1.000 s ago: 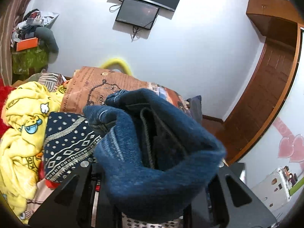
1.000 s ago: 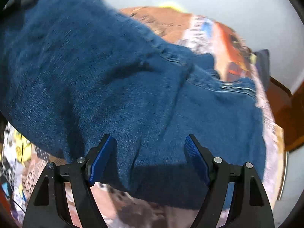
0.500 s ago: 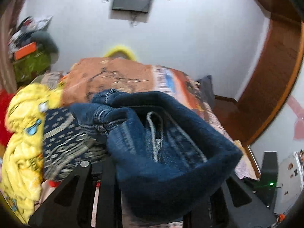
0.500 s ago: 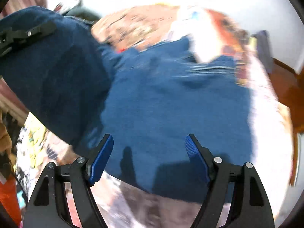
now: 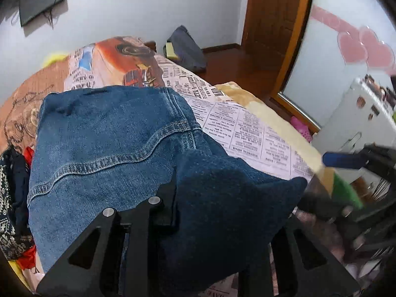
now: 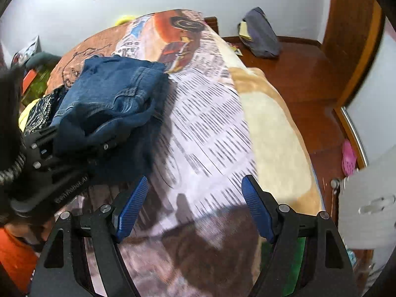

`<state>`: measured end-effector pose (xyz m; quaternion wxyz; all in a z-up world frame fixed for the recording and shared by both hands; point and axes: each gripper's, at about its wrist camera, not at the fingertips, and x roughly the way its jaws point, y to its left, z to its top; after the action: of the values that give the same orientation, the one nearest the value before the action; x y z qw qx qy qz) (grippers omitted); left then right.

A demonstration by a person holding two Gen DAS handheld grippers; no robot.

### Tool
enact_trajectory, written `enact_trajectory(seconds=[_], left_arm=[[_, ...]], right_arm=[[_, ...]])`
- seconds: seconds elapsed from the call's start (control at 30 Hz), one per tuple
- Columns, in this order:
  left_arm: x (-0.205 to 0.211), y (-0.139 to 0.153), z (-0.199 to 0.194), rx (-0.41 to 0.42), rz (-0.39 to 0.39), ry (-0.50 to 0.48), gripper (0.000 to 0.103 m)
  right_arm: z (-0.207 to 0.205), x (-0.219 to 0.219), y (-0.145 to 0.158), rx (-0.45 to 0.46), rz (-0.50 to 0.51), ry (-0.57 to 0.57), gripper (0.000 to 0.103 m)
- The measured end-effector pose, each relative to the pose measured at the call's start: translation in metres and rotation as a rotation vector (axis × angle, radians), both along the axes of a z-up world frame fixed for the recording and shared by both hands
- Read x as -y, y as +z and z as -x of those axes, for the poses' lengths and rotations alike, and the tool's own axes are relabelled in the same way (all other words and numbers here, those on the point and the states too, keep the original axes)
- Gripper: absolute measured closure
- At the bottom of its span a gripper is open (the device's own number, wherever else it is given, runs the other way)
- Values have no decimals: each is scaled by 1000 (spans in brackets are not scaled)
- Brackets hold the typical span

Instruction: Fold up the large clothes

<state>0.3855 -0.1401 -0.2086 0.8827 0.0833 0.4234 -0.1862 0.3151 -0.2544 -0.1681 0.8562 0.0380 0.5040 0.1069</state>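
Note:
A pair of blue denim jeans (image 5: 106, 146) lies folded in a thick bundle on the printed bedspread (image 5: 242, 126). My left gripper (image 5: 222, 212) is shut on a fold of the jeans at their near edge; the denim drapes over and hides its fingertips. In the right wrist view the jeans (image 6: 116, 91) sit at the left with the left gripper (image 6: 74, 146) clamped on them. My right gripper (image 6: 195, 205) is open and empty, well to the right of the jeans, over bare bedspread (image 6: 212, 133).
A yellow garment and a dark patterned one (image 5: 7, 198) are piled left of the jeans. A grey bag (image 6: 262, 34) lies on the wooden floor (image 6: 309, 79) beyond the bed. A pink shoe (image 6: 349, 158) and white furniture (image 6: 366, 203) stand at the right.
The jeans have come down from the air onto the bed in a folded bundle. My right gripper has drawn away to the right, clear of the denim. The left still grips it.

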Motion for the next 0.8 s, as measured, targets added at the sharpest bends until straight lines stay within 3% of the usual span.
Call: enact_trajectory(seconds=[0.13, 0.27, 0.4, 0.57, 0.63, 0.73, 0.8], left_arm=[[-1, 13, 8, -19, -35, -26, 75], [-13, 35, 15, -44, 2, -4, 68], [-33, 56, 26, -49, 108, 12, 39], [-51, 83, 39, 0, 173, 20, 37], [-65, 96, 46, 53, 188, 61, 33], [-95, 114, 49, 124, 219, 133, 18], [-119, 118, 47, 164, 202, 212, 12]], right_arm=[[4, 4, 4, 10, -5, -7, 28], [10, 6, 17, 44, -34, 1, 28], [15, -6, 33, 102, -42, 26, 28], [18, -22, 51, 166, -56, 60, 28], [18, -27, 55, 183, -68, 72, 28], [15, -39, 60, 199, -81, 99, 28], [11, -50, 61, 205, -85, 120, 28]])
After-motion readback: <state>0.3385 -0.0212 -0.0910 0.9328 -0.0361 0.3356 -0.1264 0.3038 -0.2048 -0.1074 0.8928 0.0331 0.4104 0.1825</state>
